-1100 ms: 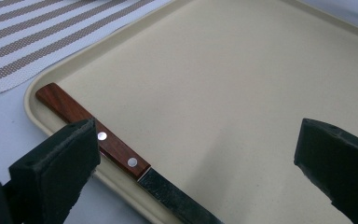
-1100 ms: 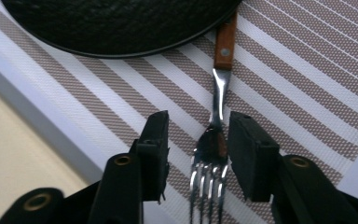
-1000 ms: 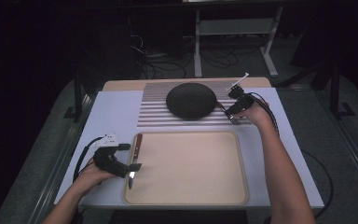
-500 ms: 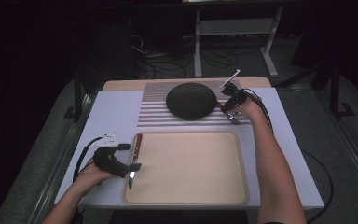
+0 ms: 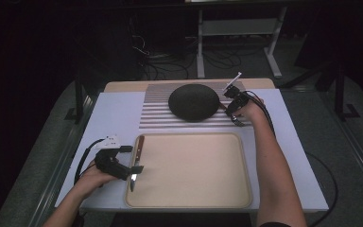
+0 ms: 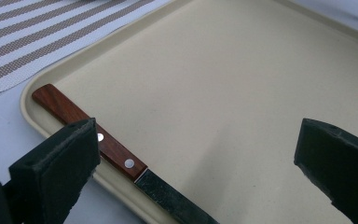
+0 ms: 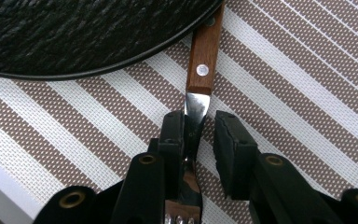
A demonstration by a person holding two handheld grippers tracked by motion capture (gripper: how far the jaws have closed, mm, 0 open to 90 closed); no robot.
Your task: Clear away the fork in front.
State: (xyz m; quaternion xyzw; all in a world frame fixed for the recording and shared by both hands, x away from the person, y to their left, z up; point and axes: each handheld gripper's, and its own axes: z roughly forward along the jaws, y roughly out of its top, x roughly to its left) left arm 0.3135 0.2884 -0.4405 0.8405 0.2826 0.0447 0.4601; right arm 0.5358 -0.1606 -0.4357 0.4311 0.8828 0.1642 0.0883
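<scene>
The right tool (image 7: pixel 199 135) rises from the bottom centre, its jaws closing around the metal neck of a fork (image 7: pixel 196 107) without yet pressing it. The fork's wooden handle runs up under a black plate (image 7: pixel 74 32) at upper left, on a striped mat (image 7: pixel 307 93).

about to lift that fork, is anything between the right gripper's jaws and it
Nothing visible between them. The right gripper has just been closing with the fork neck between its jaws. But the wooden handle end is tucked under the black plate rim.

The fork (image 7: pixel 196 100) pairs shiny metal with a polished wooden handle beside a rough, matt black plate (image 7: pixel 88 32) on woven mat (image 7: pixel 307 93).
</scene>
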